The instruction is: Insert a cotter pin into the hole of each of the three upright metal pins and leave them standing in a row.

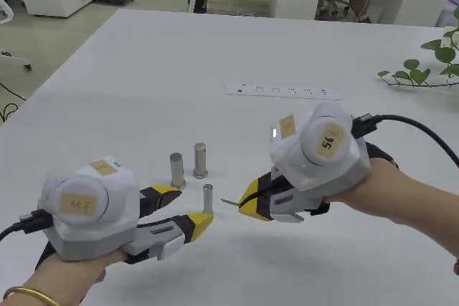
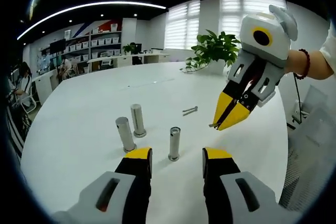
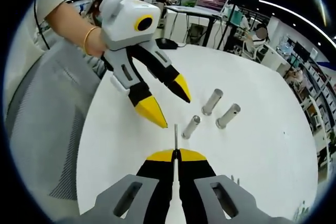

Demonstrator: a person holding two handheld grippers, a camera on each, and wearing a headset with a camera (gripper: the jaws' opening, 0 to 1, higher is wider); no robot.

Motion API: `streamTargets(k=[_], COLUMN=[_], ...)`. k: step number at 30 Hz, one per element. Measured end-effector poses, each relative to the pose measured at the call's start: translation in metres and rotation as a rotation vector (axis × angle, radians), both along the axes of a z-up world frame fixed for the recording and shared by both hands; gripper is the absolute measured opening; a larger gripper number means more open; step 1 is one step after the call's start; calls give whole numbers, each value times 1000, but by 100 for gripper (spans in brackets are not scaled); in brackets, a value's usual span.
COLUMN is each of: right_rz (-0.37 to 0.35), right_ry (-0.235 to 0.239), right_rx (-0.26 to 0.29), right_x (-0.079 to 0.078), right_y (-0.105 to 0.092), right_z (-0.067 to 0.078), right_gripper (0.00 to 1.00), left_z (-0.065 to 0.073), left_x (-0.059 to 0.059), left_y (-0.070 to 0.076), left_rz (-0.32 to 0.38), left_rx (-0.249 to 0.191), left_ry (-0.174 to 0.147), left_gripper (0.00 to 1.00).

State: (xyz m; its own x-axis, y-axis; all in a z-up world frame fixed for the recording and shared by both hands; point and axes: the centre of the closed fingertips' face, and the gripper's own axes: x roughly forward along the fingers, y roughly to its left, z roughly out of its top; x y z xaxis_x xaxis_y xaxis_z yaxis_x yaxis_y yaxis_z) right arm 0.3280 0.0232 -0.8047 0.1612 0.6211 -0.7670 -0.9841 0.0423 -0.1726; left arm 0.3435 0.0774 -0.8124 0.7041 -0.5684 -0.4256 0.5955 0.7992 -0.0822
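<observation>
Now: right gripper (image 3: 175, 153) clenched on thin cotter pin (image 3: 175, 136), its rest hidden between tips; left gripper (image 2: 177, 156) released, near closest metal pin (image 2: 174, 143); holes indiscernible.

bright, even overhead light is washing the white worktop (image 1: 143, 77), leaving only faint, soft shadows beside the metal pins (image 1: 200, 160). a ceiling strip light (image 2: 89, 7) and blinded windows (image 2: 181, 24) are glowing. both gripper views are bending strongly toward their edges, and far backgrounds are looking soft.
</observation>
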Motion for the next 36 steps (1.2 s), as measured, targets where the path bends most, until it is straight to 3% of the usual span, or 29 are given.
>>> streamTargets(k=[3,9,12,20,36], right_rz=[3,-9,-14,-23,-19], right_ry=[-57,-52,-38,-38,-42], right_rx=[-55,-79,-82,-91,-115], right_x=[8,14,16,25,36], right_y=[-3,-4,-4,-1,5], right_z=[-4,-10,-12,-16,-23], right_gripper=[3,3,3,3,3], left_z=[-4,-10,-15,-22,-27], left_x=[4,11,14,20,27], left_y=[-2,-8,-10,-11,-17], left_rz=[-2,-14,-9,27,17], left_rx=[-1,8,-1,-18,-3], left_ry=[7,11,34,53,32], left_gripper=[36,30,26,23,9])
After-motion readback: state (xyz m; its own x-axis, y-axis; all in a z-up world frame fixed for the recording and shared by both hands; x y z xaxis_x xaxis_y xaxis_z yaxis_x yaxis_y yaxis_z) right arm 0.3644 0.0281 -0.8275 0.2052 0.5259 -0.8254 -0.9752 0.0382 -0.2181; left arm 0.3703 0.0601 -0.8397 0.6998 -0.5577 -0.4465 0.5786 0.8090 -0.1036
